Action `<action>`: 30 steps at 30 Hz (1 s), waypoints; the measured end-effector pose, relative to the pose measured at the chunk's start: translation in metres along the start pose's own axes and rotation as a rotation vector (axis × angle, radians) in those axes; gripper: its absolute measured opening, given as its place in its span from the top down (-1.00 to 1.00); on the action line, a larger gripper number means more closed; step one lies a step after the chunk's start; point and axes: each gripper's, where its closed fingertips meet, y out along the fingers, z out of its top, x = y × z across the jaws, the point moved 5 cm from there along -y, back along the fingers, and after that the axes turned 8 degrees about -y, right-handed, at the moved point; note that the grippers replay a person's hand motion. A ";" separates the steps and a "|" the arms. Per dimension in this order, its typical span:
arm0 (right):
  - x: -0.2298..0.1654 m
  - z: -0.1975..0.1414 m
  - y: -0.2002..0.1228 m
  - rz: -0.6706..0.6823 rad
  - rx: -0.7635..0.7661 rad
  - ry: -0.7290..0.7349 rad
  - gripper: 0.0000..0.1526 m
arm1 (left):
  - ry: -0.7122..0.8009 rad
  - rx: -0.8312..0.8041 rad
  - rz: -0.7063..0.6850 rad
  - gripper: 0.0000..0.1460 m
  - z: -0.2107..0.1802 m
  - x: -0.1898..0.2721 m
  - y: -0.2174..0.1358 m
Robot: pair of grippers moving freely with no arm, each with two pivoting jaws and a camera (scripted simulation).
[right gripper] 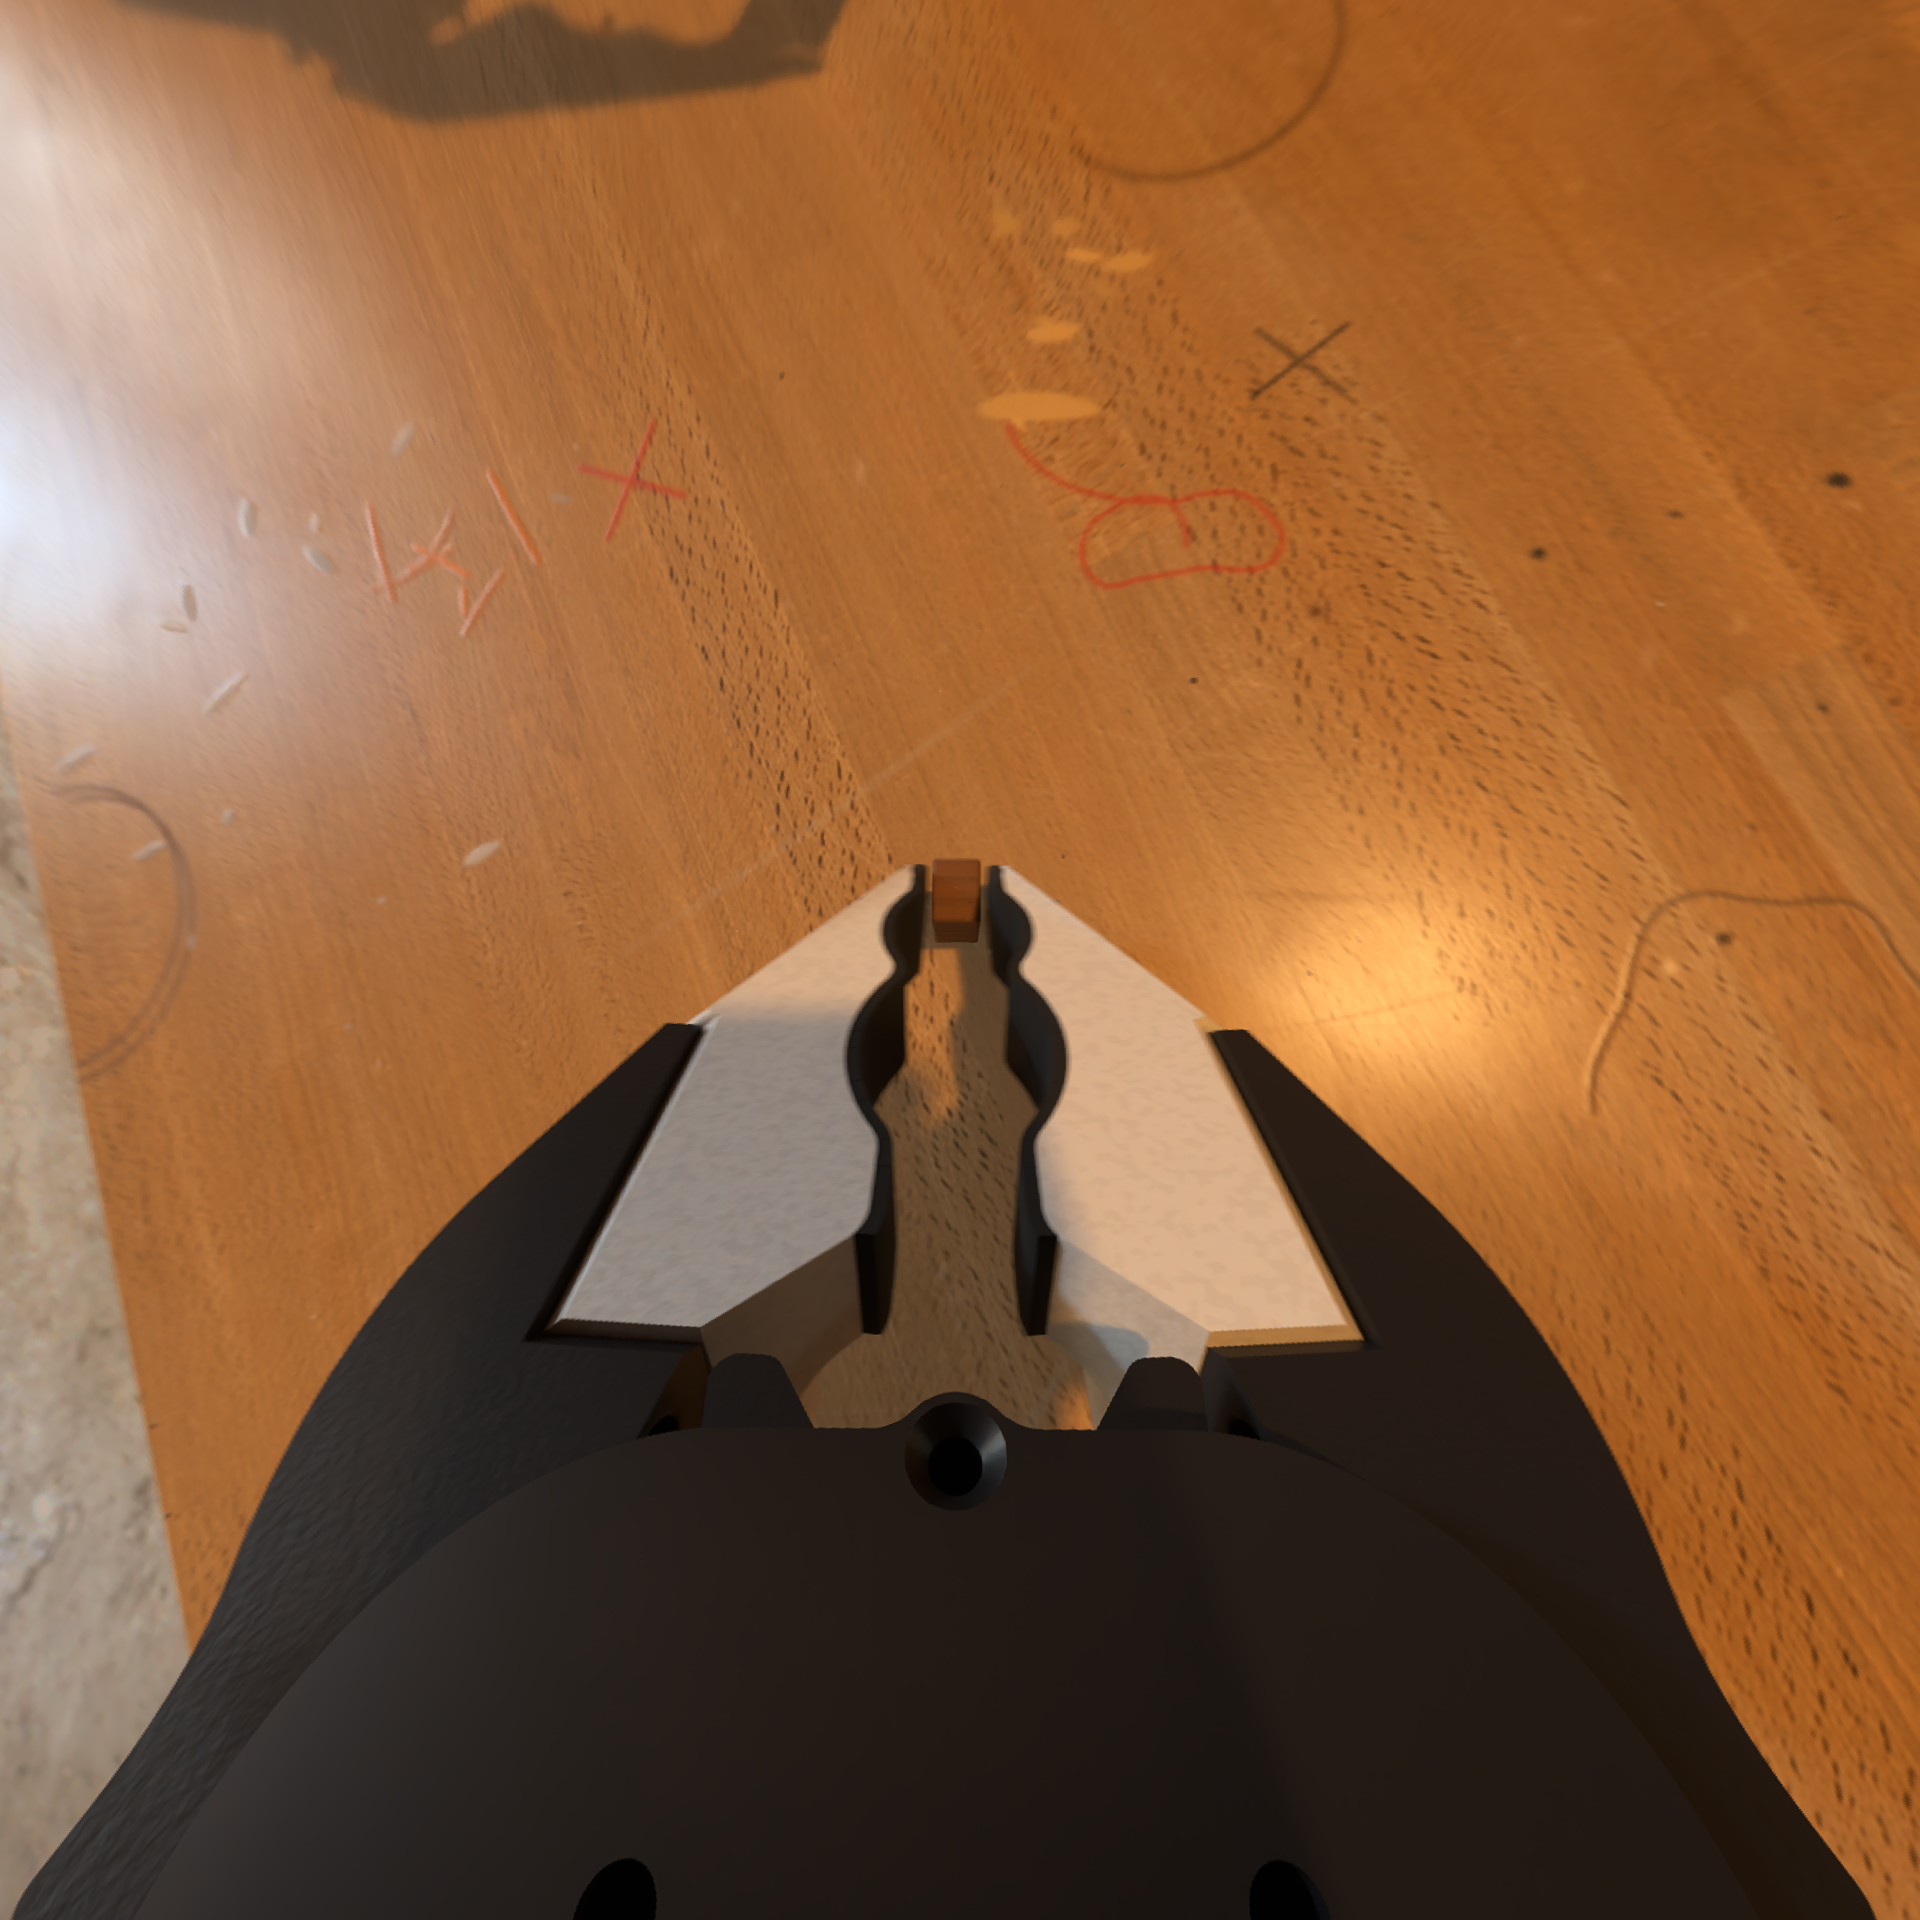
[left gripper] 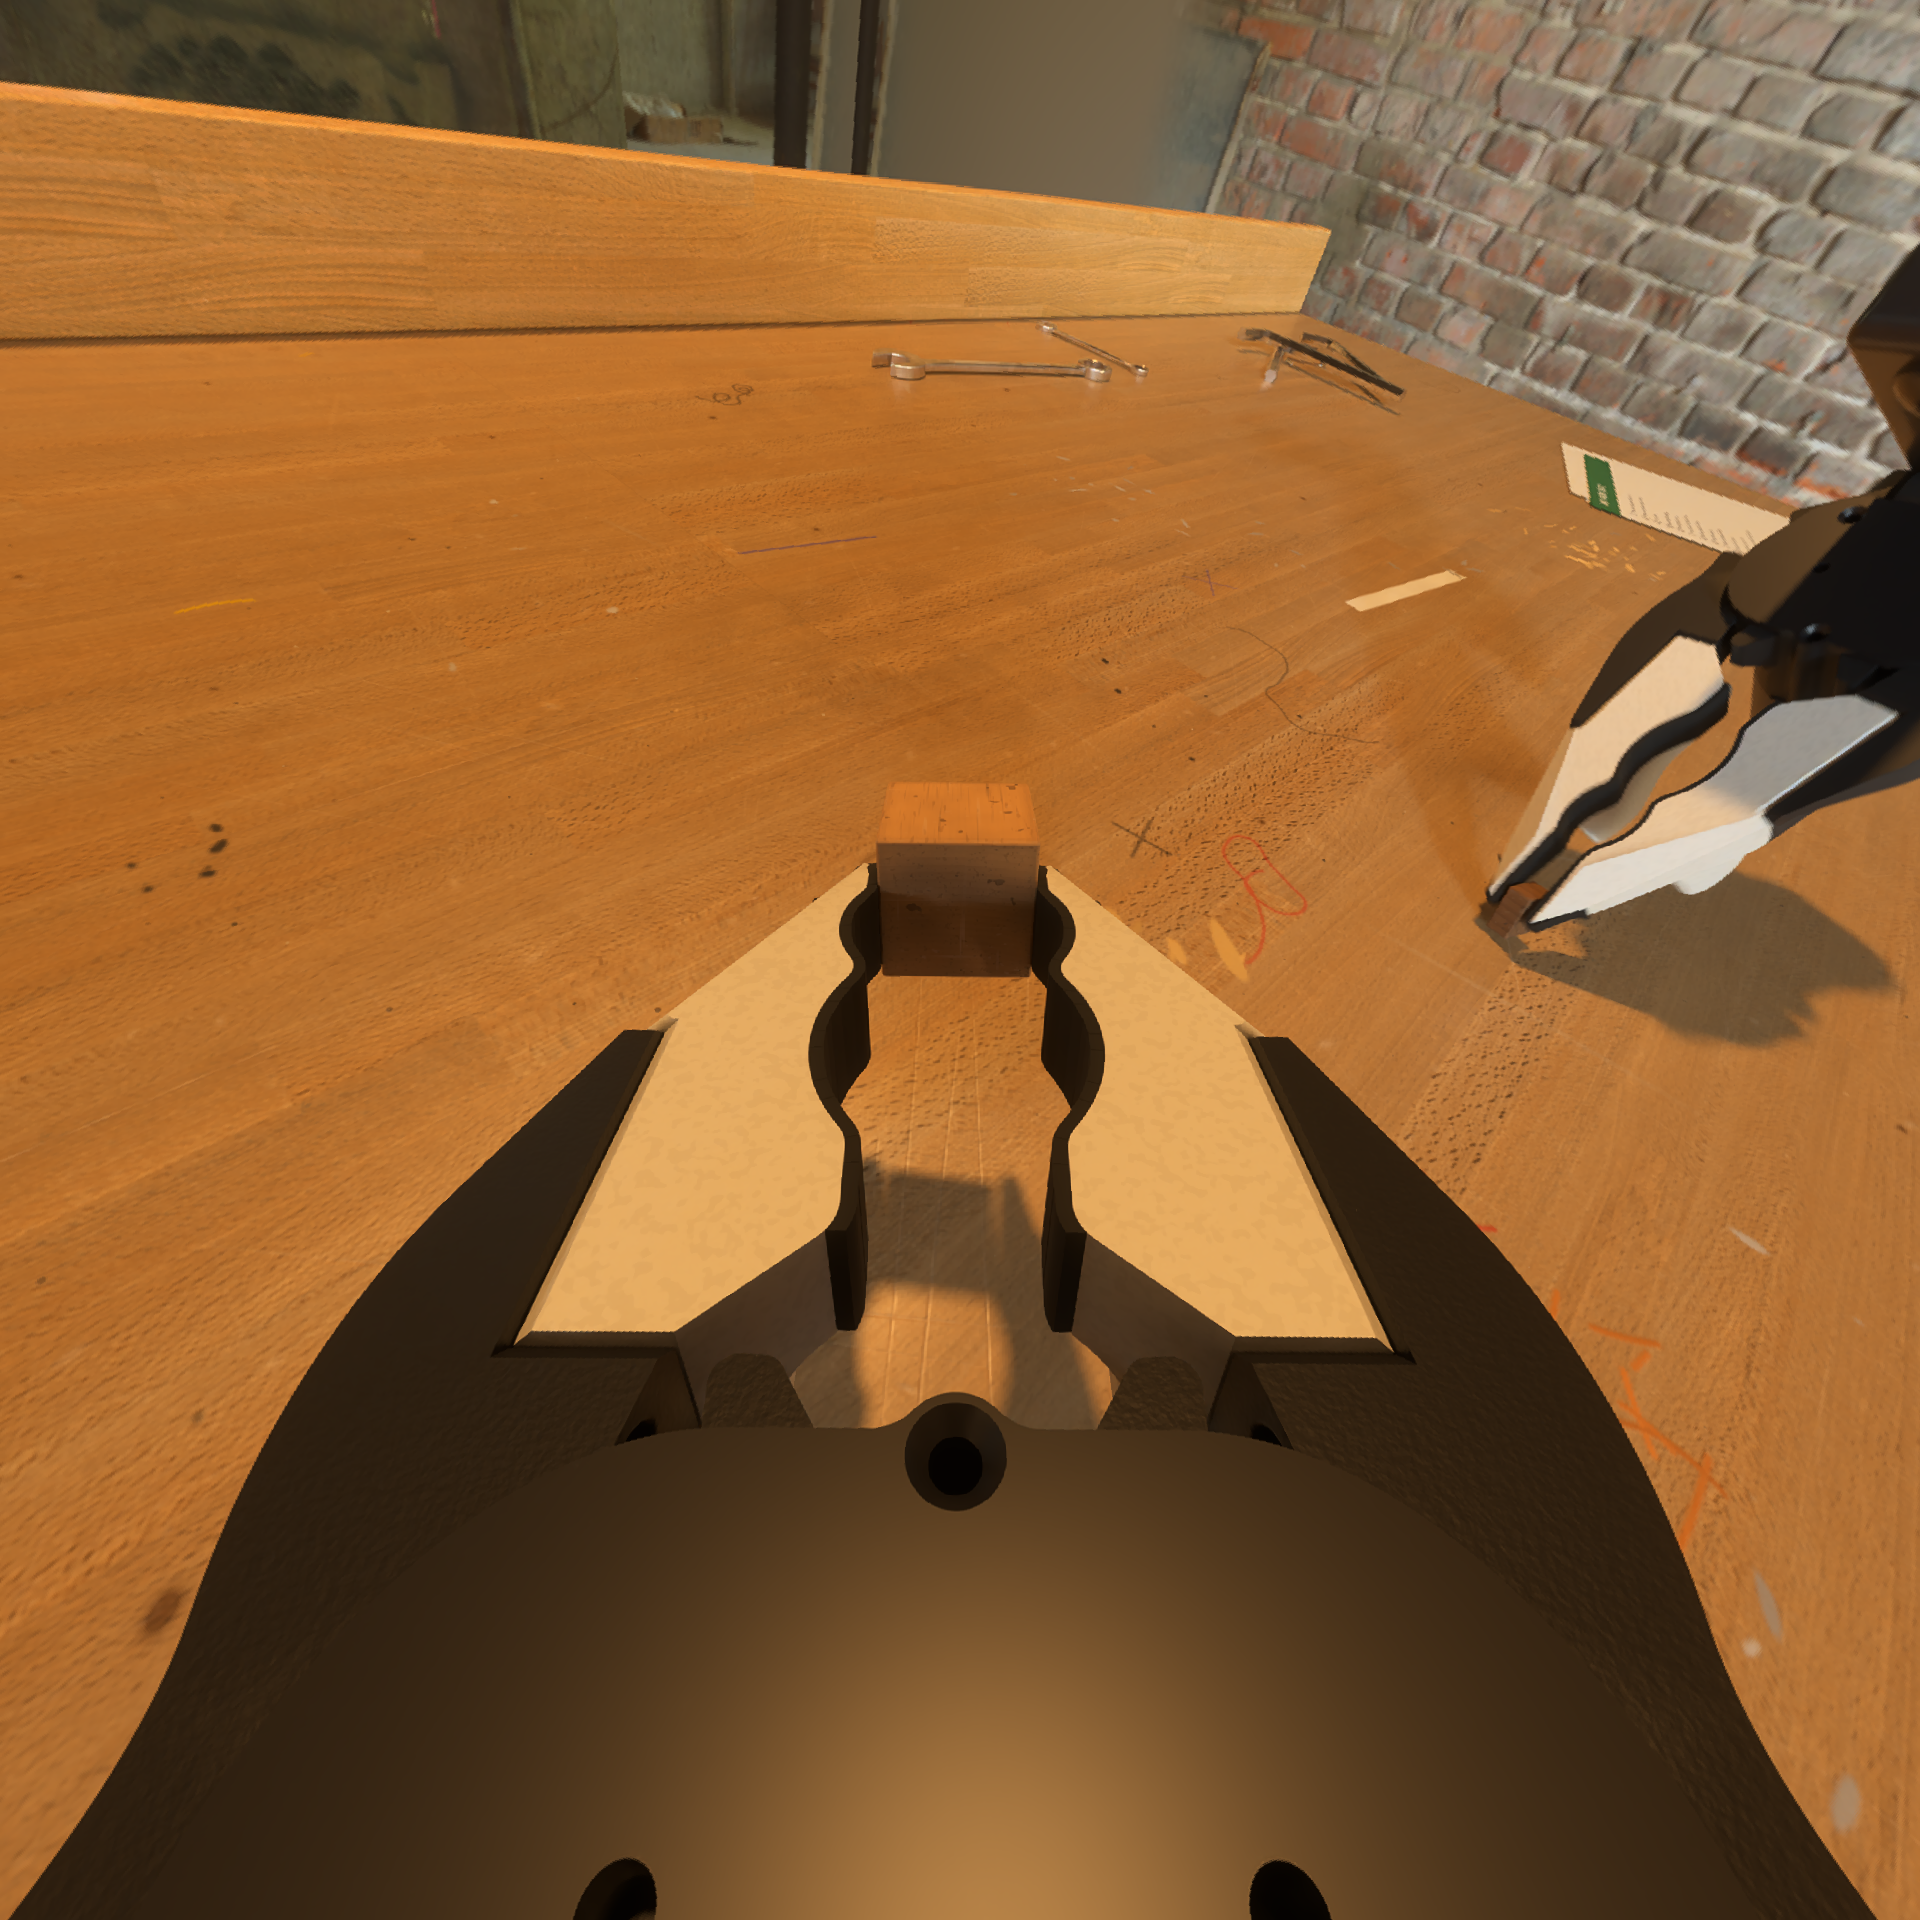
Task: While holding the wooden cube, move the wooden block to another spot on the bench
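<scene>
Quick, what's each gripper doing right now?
Left gripper: shut on the larger wooden cube.
Right gripper: shut on the small block.

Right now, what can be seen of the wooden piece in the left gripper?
The wooden piece is a roughly cubic chunk, with a pale, speckled near face that darkens to reddish brown lower down and an orange-brown grained top. It sits square between the left gripper fingertips, which press its two sides. It is upright, over the bench; whether it touches the bench cannot be told.
</scene>
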 end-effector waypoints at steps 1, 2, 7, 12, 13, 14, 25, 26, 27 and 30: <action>0.002 0.000 -0.005 0.005 0.024 0.022 0.70 | -0.001 0.000 0.001 0.62 0.000 0.000 0.000; 0.008 0.000 -0.013 -0.006 0.056 0.050 0.57 | -0.003 0.001 0.001 0.62 0.000 -0.001 -0.001; 0.081 -0.036 -0.086 -0.487 0.236 0.310 0.40 | -0.018 0.004 -0.016 0.62 0.001 0.000 0.001; 0.120 -0.099 -0.131 -0.952 0.233 0.512 0.39 | 0.005 -0.020 -0.018 0.62 0.000 0.002 0.007; 0.122 -0.106 -0.132 -0.994 0.186 0.512 0.39 | 0.010 -0.028 -0.016 0.62 -0.001 0.002 0.009; 0.124 -0.111 -0.131 -1.027 0.140 0.509 0.39 | 0.013 -0.035 -0.015 0.62 -0.002 0.001 0.010; 0.143 -0.118 -0.124 -1.142 0.005 0.660 0.44 | 0.018 -0.067 -0.022 0.62 -0.006 0.002 0.016; 0.144 -0.118 -0.123 -1.137 0.006 0.673 0.44 | 0.015 -0.067 -0.026 0.62 -0.006 0.002 0.016; 0.145 -0.118 -0.122 -1.135 0.002 0.680 0.44 | 0.012 -0.066 -0.030 0.62 -0.006 0.002 0.016; 0.149 -0.119 -0.122 -1.177 -0.042 0.701 0.44 | 0.002 -0.061 -0.043 0.62 -0.005 0.003 0.015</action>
